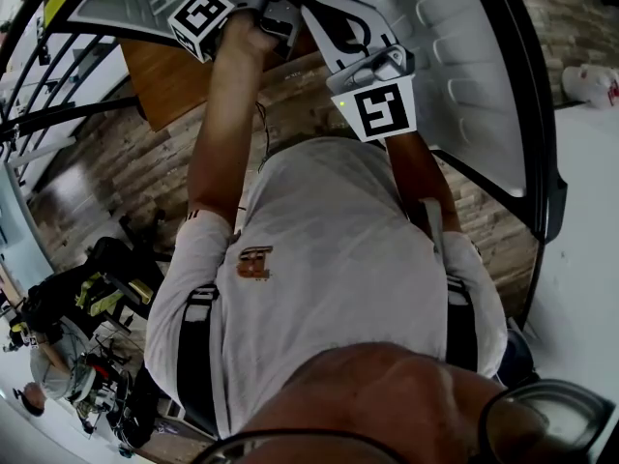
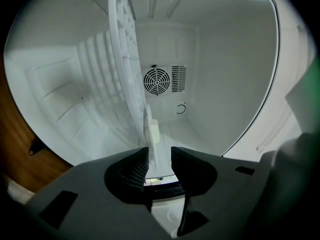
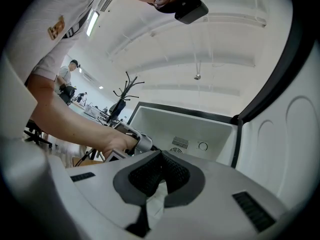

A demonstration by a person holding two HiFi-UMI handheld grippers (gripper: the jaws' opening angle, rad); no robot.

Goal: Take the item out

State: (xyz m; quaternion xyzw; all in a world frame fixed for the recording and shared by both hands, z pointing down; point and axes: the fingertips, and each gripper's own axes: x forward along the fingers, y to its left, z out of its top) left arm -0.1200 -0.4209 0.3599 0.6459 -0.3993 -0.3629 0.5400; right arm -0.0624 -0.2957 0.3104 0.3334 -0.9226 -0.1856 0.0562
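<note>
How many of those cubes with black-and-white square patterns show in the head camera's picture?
2. One cube is at the top left, above the person's left forearm; the other cube is near top centre, above the right forearm. More could be hidden.

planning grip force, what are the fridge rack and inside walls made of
Rack: white grid, matte; moulded plastic or coated wire, unclear which. Inside walls: smooth white plastic by the look, with moulded ribs and a soft sheen.

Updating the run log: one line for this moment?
left hand-held gripper: open, white plastic grid shelf between jaws | right hand-held gripper: shut
</note>
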